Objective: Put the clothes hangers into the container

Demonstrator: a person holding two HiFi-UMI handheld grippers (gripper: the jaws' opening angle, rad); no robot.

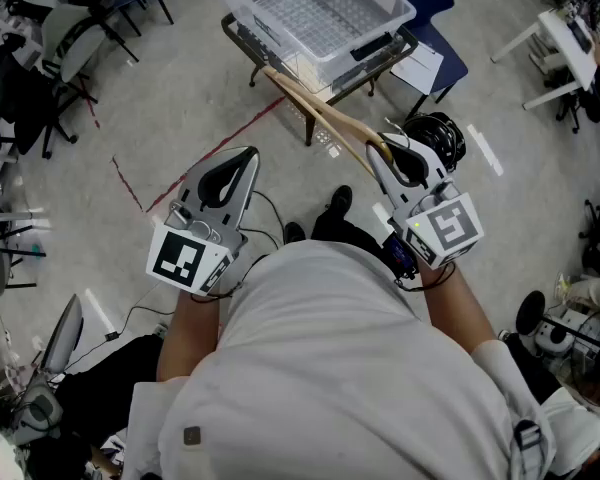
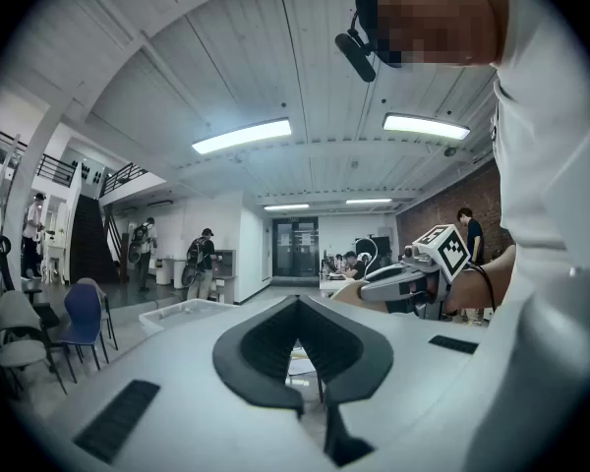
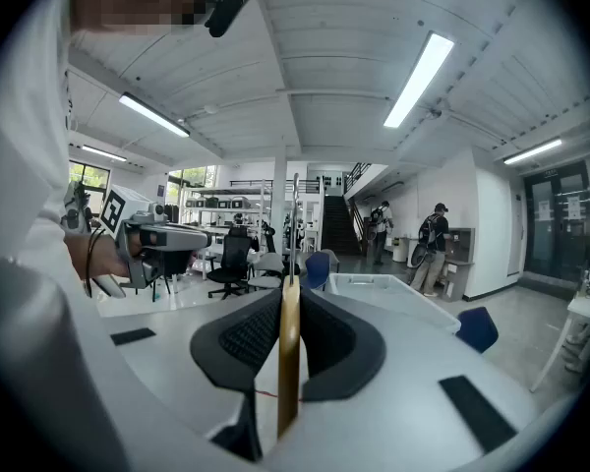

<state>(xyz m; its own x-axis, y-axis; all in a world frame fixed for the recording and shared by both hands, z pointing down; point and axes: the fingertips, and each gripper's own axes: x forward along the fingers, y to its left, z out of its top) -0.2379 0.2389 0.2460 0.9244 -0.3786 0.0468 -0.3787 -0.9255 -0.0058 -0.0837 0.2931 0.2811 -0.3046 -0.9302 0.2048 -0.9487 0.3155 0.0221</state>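
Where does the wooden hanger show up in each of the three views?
Head view: hanger upper centre, slanting from the right claw toward the container.
Left gripper view: probably the tan bit right of centre, at the right claw's tip.
Right gripper view: dead centre, edge-on, clamped between the jaws.
Shared landmark: the clear container.

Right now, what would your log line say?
right gripper: shut on wooden clothes hanger | left gripper: shut, empty | clear plastic container: ahead, hanger outside
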